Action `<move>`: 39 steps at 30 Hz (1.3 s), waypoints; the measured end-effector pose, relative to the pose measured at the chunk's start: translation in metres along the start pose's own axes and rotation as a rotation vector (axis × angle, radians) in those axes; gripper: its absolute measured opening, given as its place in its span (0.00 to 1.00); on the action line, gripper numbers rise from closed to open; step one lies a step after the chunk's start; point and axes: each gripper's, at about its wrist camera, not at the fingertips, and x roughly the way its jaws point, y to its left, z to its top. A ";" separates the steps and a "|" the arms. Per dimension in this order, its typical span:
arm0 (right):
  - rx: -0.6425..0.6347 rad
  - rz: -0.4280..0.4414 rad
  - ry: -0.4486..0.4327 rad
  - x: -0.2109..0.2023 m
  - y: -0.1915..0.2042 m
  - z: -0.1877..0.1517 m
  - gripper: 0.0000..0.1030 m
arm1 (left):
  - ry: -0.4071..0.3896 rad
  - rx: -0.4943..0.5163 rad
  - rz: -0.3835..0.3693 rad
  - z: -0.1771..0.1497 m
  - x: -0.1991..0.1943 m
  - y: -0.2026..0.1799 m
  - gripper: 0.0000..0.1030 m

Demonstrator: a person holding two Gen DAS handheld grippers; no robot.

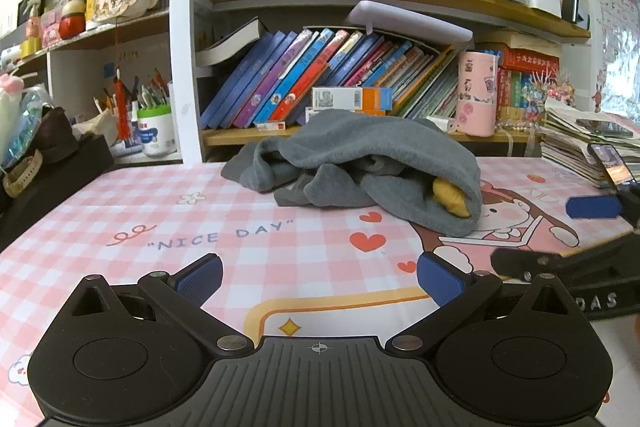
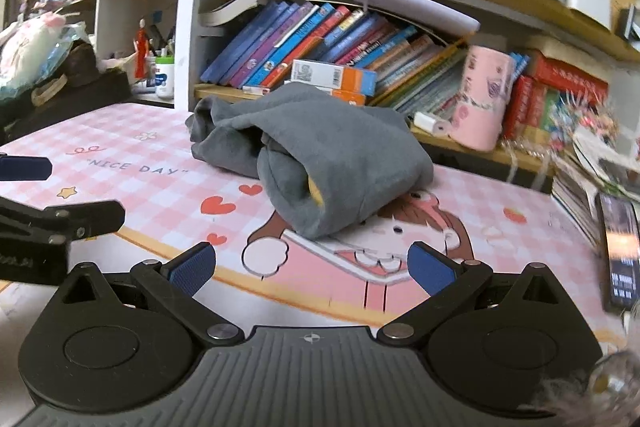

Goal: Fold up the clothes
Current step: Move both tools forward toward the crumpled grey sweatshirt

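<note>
Reaching ahead, keep your left hand-held gripper (image 1: 318,277) and right hand-held gripper (image 2: 310,269) spread; pinch the crumpled grey garment (image 1: 360,163) by its edges.

Both grippers are just hanging low, side by side, pointing forward. The left gripper (image 1: 318,277) has its 2 blue-padded fingers (image 1: 200,277) spread wide, nothing between them. Same deal with the right gripper (image 2: 310,267): jaws wide apart, pads (image 2: 192,269) bare. Each one pokes into the edge of the other's wrist view, so they're near each other but not touching.
</note>
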 end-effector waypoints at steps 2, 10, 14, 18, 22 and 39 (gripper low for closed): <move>-0.010 0.013 -0.003 0.005 -0.002 0.004 1.00 | 0.009 -0.007 0.003 0.000 0.001 0.001 1.00; -0.021 0.053 -0.029 0.024 -0.010 0.021 1.00 | 0.111 -0.115 -0.037 0.000 0.021 0.018 1.00; -0.008 0.077 -0.044 0.033 -0.019 0.029 1.00 | 0.082 -0.204 -0.052 0.006 0.027 0.030 1.00; -0.008 0.100 -0.045 0.046 -0.028 0.036 1.00 | 0.044 -0.170 -0.029 0.020 0.034 0.025 1.00; 0.014 0.104 -0.045 0.058 -0.043 0.039 1.00 | 0.047 -0.096 -0.021 0.035 0.049 0.012 1.00; 0.179 0.142 -0.001 0.068 -0.087 0.025 1.00 | 0.062 -0.022 -0.120 0.053 0.114 -0.033 1.00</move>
